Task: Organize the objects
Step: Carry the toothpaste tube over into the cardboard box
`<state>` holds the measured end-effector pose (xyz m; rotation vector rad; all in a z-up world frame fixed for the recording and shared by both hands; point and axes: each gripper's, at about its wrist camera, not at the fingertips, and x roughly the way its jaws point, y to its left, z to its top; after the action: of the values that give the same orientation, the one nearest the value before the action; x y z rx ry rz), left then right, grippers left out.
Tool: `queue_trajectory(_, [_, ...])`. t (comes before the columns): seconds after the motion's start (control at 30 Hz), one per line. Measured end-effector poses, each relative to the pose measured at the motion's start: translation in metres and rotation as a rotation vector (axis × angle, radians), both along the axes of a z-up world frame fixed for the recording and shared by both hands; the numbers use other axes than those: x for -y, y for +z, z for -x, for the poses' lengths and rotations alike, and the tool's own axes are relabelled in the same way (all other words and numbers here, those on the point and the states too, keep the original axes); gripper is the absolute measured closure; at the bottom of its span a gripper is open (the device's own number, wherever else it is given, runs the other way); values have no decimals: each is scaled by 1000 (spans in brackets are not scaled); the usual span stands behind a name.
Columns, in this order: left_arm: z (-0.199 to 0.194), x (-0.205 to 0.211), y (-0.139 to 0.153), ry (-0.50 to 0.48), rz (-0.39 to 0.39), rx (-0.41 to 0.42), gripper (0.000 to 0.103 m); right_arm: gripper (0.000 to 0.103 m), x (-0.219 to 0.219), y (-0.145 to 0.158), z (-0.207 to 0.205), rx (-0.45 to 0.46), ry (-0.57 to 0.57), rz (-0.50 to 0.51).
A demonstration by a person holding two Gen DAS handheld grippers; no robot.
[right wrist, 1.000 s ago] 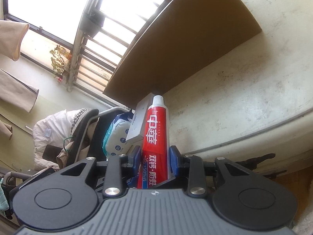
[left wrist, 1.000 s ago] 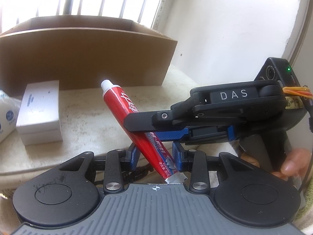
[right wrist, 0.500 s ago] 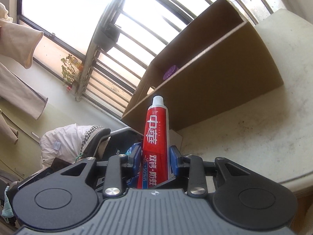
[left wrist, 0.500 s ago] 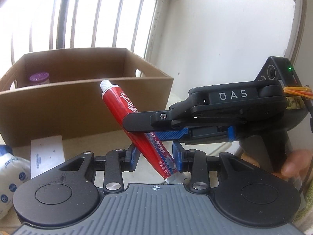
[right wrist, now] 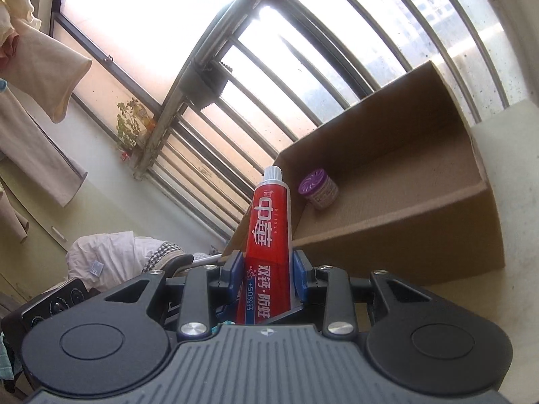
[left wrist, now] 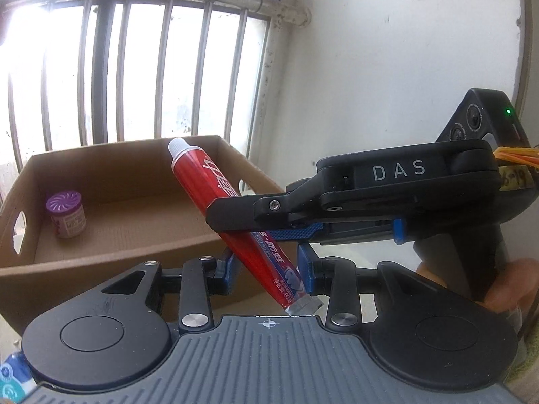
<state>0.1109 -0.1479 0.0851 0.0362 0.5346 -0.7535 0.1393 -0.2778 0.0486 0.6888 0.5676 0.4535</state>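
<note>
A red toothpaste tube [left wrist: 215, 195] with a white cap stands tilted between both grippers, in the air in front of the open cardboard box [left wrist: 141, 245]. My right gripper [right wrist: 268, 271] is shut on the tube [right wrist: 269, 232] at mid-length; it reaches in from the right in the left wrist view [left wrist: 235, 217]. My left gripper [left wrist: 266, 266] has its blue pads on either side of the tube's lower end; only the right pad seems to touch it. A purple-lidded jar [left wrist: 65, 214] stands inside the box at the left; it also shows in the right wrist view [right wrist: 318, 188].
The box [right wrist: 404, 202] sits on a pale stone ledge [right wrist: 512, 175] below a barred window [left wrist: 134, 67]. A white wall [left wrist: 387, 67] rises to the right. A blue-and-white packet [left wrist: 10, 380] peeks in at the lower left.
Both grippers have risen with the tube. The view now looks down into the box and its jar; the white box on the ledge has dropped out of sight.
</note>
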Motion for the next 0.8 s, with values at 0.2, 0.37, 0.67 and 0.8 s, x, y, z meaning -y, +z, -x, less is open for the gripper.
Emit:
queue_trajectory(0.2, [-47, 22, 4, -5, -3, -62, 67, 67, 19, 11, -38, -23, 0, 72])
queue_trajectory(0.37, [-85, 47, -2, 10, -40, -122, 67, 67, 39, 3, -80, -105, 16, 96])
queue_trajectory(0.67, [-149, 74, -27, 33, -53, -323, 67, 65, 49, -17, -144, -297, 45, 260])
queue_trajectory(0.8, [-163, 76, -39, 45, -40, -396, 67, 65, 49, -30, -158, -374, 61, 306])
